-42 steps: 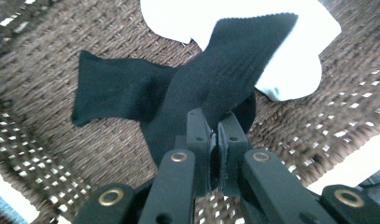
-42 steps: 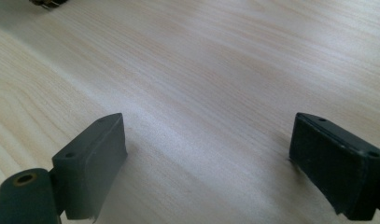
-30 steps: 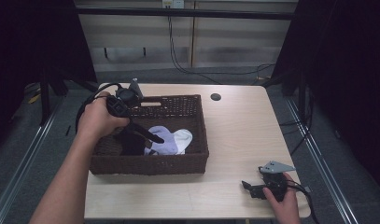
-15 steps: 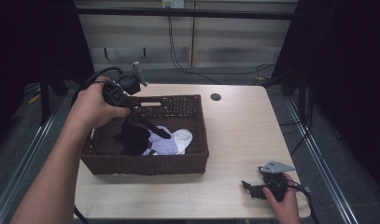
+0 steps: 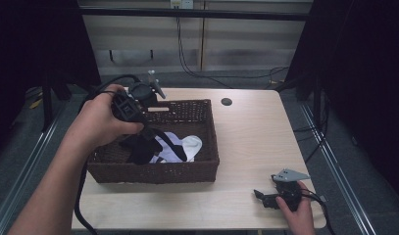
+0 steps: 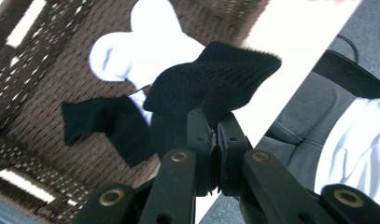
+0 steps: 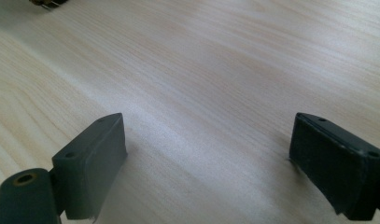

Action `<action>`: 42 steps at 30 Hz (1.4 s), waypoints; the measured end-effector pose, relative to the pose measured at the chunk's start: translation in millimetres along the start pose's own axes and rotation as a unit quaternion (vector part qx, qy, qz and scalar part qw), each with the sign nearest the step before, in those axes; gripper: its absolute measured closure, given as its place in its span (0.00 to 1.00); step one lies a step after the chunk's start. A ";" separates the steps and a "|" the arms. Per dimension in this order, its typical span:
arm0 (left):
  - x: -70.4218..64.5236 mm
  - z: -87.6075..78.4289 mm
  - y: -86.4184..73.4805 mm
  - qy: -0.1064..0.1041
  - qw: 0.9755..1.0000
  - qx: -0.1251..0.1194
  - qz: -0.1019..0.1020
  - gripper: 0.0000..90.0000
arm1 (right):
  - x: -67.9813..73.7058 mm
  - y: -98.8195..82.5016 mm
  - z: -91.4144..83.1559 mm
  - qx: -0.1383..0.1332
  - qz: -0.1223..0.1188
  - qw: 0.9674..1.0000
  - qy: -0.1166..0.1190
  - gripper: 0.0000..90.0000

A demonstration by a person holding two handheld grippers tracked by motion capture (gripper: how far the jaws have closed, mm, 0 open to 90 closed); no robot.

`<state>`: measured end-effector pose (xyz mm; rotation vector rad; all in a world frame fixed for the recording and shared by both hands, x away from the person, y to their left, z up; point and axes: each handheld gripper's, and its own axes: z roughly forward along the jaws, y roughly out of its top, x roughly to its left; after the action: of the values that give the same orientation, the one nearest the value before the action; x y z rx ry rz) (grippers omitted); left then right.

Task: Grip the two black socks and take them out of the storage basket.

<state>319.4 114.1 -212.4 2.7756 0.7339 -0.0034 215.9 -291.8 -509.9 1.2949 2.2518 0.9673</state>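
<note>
At frame left the left gripper (image 5: 180,154) is closed on a black sock (image 6: 215,84) over the basket (image 5: 153,171), while the right gripper (image 5: 260,196), lower right, is wide open and empty.

Lab recording booth: black curtains (image 5: 363,73), bare table (image 5: 256,142) (cables (image 5: 187,54) behind)

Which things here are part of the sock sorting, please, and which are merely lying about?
In the job:
- left tongs, shut on a black sock
- second black sock
- white socks
- wicker basket

Lying about:
- right tongs, open, resting on the table
- round hole cover
</note>
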 end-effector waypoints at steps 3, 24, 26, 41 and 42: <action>-9.8 -0.4 0.9 -0.004 1.000 -0.002 0.013 0.96 | 0.1 0.0 0.0 0.000 0.000 1.000 0.000 0.11; -43.3 15.2 1.2 -0.021 0.998 0.019 0.050 0.96 | 0.0 0.0 0.1 0.000 0.000 1.000 0.000 0.11; -43.2 20.1 0.3 -0.025 0.998 0.023 0.055 0.95 | 0.0 0.0 0.1 0.000 0.000 1.000 0.000 0.11; -46.0 85.8 -11.4 -0.047 0.995 0.060 0.061 0.95 | 0.1 0.0 0.0 0.000 0.001 1.000 0.000 0.11; -45.2 93.7 -11.7 -0.050 0.994 0.069 0.063 0.95 | 0.1 0.0 0.0 0.000 0.001 1.000 0.000 0.11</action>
<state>280.5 77.7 -302.5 2.9231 0.5533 -0.1750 215.8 -291.7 -510.0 1.2969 2.2512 0.9681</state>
